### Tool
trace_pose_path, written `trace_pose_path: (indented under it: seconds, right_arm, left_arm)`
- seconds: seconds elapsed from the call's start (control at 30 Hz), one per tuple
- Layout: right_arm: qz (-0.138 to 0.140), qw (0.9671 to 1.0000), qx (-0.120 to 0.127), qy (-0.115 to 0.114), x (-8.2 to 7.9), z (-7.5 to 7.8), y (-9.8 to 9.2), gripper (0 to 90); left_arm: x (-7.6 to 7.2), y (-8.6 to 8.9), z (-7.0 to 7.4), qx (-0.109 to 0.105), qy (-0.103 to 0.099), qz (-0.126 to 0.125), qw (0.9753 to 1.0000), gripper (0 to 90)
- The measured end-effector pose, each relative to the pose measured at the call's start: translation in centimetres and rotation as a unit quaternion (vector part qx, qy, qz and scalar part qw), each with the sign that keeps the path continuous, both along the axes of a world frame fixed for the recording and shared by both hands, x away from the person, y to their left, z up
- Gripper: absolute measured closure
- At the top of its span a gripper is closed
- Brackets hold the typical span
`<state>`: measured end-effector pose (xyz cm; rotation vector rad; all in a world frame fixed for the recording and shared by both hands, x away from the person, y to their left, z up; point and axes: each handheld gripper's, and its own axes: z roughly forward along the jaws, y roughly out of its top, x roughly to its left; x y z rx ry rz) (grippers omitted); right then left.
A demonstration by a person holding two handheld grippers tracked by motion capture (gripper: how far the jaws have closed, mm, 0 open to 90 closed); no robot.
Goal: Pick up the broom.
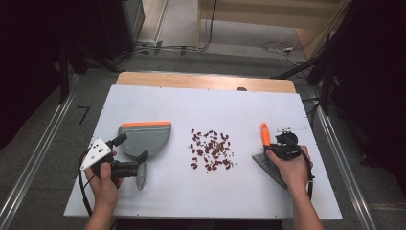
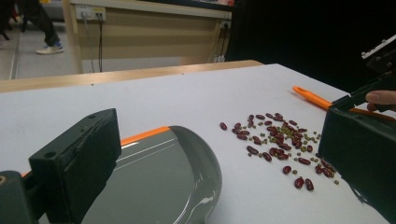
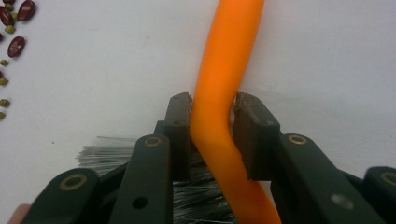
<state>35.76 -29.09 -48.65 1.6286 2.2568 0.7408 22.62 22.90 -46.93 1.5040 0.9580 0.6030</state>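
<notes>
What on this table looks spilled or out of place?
Dark red beans mixed with small green ones lie scattered loose on the white table, between the grey dustpan with an orange edge and the orange-handled brush. Nothing else stands out.

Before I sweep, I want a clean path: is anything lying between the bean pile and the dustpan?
Nothing visible: bare white table separates the beans from the dustpan, whose orange lip faces away.
</notes>
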Motion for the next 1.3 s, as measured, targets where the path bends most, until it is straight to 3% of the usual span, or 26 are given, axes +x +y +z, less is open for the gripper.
trace_pose_path:
  seconds: [0.17,0.37,0.4,0.53,0.6,0.63,0.67,0.83,0.9,1.0,1.1,1.13,1.3]
  right_arm:
    - [-0.001,1.0,0.001,-0.008,-0.2,0.0,0.0,66.6]
    - [0.003,0.9989,0.028,-0.037,-0.8,0.3,-0.5,66.7]
    - [0.004,0.9978,0.034,-0.057,-1.2,0.6,-0.7,66.9]
    - [0.001,0.9945,0.047,-0.093,-1.9,1.0,-1.1,67.1]
    - [-0.002,0.9911,0.061,-0.118,-2.3,1.2,-1.4,67.2]
    - [-0.002,0.9911,0.061,-0.118,-2.3,1.2,-1.4,67.2]
    - [-0.011,0.9875,0.072,-0.14,-2.7,1.4,-1.8,67.3]
    - [-0.023,0.9755,0.107,-0.191,-3.7,2.1,-2.8,68.0]
    - [-0.025,0.9681,0.121,-0.218,-4.2,2.5,-3.2,68.6]
    - [-0.029,0.9597,0.14,-0.242,-4.7,3.0,-3.7,68.8]
    - [-0.033,0.9568,0.146,-0.249,-4.9,3.1,-3.9,68.9]
    - [-0.03,0.9528,0.154,-0.26,-5.2,3.3,-4.0,68.9]
    - [-0.032,0.9472,0.159,-0.276,-5.5,3.8,-3.8,69.0]
  left_arm:
    - [-0.1,0.1,0.2,-0.004,-0.001,0.001,1.0,0.0]
    - [-0.1,0.0,0.4,-0.005,-0.006,-0.001,1.0,0.0]
    - [-0.1,0.0,0.4,-0.006,-0.007,-0.001,1.0,0.0]
    - [-0.2,-0.1,0.6,-0.006,-0.01,-0.003,0.9999,0.0]
    - [-0.2,-0.1,0.7,-0.007,-0.011,-0.004,0.9999,0.0]
    - [-0.2,-0.1,0.7,-0.007,-0.011,-0.004,0.9999,0.0]
    - [-0.3,-0.3,0.8,-0.004,-0.012,-0.005,0.9999,0.0]
    - [-0.4,-0.7,1.2,0.001,-0.02,-0.011,0.9997,0.0]
    - [-0.5,-0.9,1.4,0.0,-0.021,-0.013,0.9997,0.0]
    - [-0.6,-1.1,1.5,0.001,-0.022,-0.016,0.9996,0.0]
    - [-0.6,-1.3,1.7,0.001,-0.025,-0.02,0.9995,0.0]
    - [-0.6,-1.4,1.7,0.001,-0.024,-0.021,0.9995,0.0]
    - [-0.7,-1.8,2.0,0.0,-0.026,-0.027,0.9993,0.0]
